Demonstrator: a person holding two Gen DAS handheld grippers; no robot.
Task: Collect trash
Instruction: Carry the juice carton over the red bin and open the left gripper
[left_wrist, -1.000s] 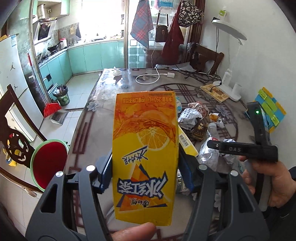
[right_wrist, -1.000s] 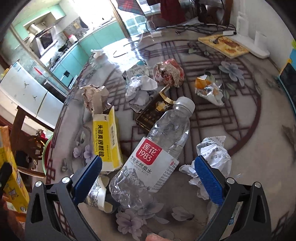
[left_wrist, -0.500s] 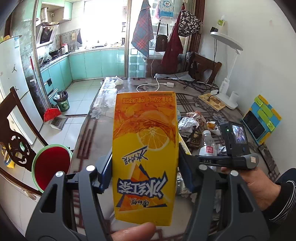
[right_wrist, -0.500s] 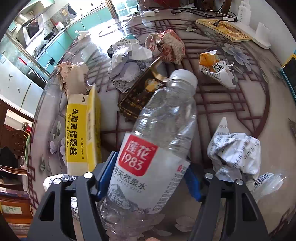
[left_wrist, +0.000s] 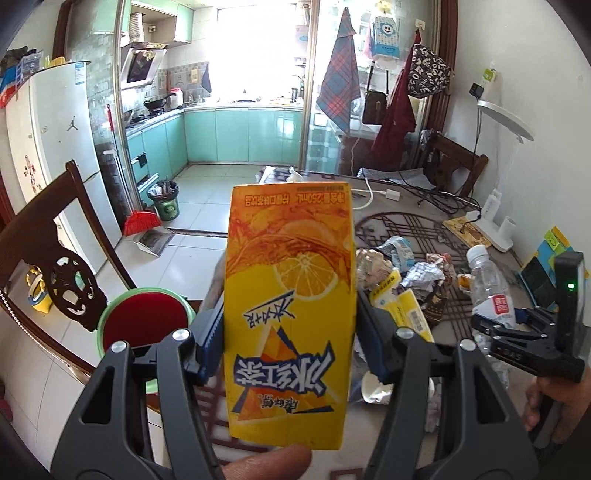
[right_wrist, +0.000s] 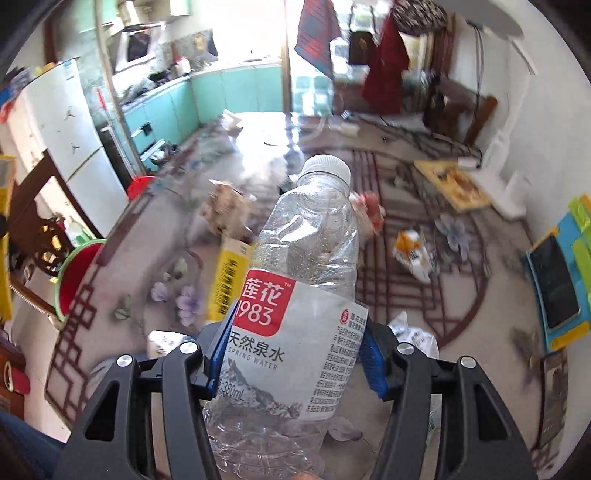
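Note:
My left gripper (left_wrist: 291, 354) is shut on an orange-yellow drink carton (left_wrist: 291, 302), held upright and printed upside down; a fingertip shows below it. The right gripper (right_wrist: 295, 354) holds a clear water bottle (right_wrist: 306, 280) with a red and white label, lifted off the table (right_wrist: 480, 350). Its blue pads press on the label and its jaws are still closing. In the left wrist view the bottle (left_wrist: 487, 280) and right gripper (left_wrist: 517, 325) are at the right. A red bin with a green rim (left_wrist: 144, 321) stands on the floor left of the table.
More trash lies on the table: a yellow box (right_wrist: 231, 280), crumpled paper (left_wrist: 424, 273) and an orange wrapper (right_wrist: 413, 251). A dark wooden chair (left_wrist: 55, 258) stands by the bin. A phone on a blue stand (right_wrist: 557, 288) is at the right edge.
The right gripper closed on the water bottle and lifted it off the table, tilting it upright. The left gripper kept its hold on the carton while swinging left towards the bin.

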